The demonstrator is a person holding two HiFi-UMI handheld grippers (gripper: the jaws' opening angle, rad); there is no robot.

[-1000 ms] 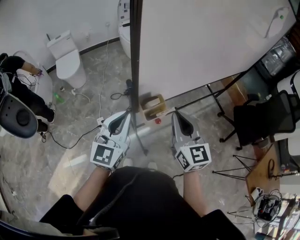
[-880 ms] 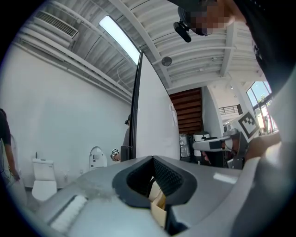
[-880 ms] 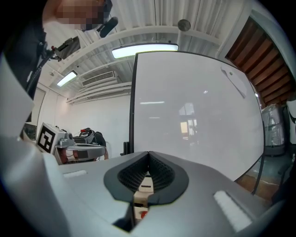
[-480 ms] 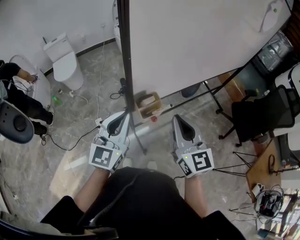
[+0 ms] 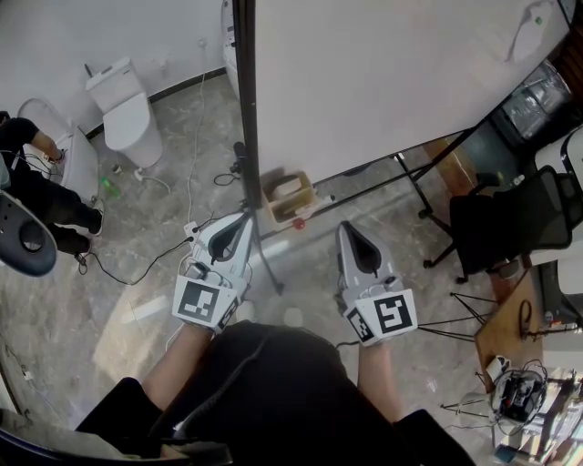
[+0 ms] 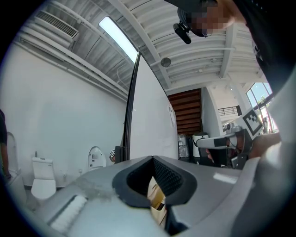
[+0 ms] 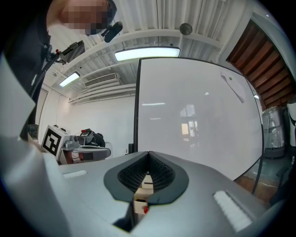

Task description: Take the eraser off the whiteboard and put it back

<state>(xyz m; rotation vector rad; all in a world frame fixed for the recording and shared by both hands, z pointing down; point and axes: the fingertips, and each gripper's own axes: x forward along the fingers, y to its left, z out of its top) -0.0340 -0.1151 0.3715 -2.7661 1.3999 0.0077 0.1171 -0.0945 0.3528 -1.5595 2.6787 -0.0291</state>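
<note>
The whiteboard [image 5: 392, 82] stands in front of me on a black frame and fills the upper right of the head view. Near its top right corner a pale elongated thing [image 5: 531, 25] sticks to it. It may be the eraser [image 7: 232, 88], and it also shows high on the board in the right gripper view. My left gripper [image 5: 243, 218] and right gripper [image 5: 345, 227] are held level, side by side, well short of the board. Both are shut with nothing between the pads [image 6: 152, 158] [image 7: 148, 153]. The left gripper points at the board's black left edge.
A small open box [image 5: 290, 196] with a red thing [image 5: 297, 223] beside it sits on the floor under the board. The board's stand legs [image 5: 392, 182] spread across the floor. A black office chair [image 5: 510, 227] is at right. A toilet [image 5: 127, 114], cables and a person [image 5: 41, 187] are at left.
The right gripper has shifted slightly toward me, and the head view has drifted so the board's edge sits further left. Both grippers have stayed shut.
</note>
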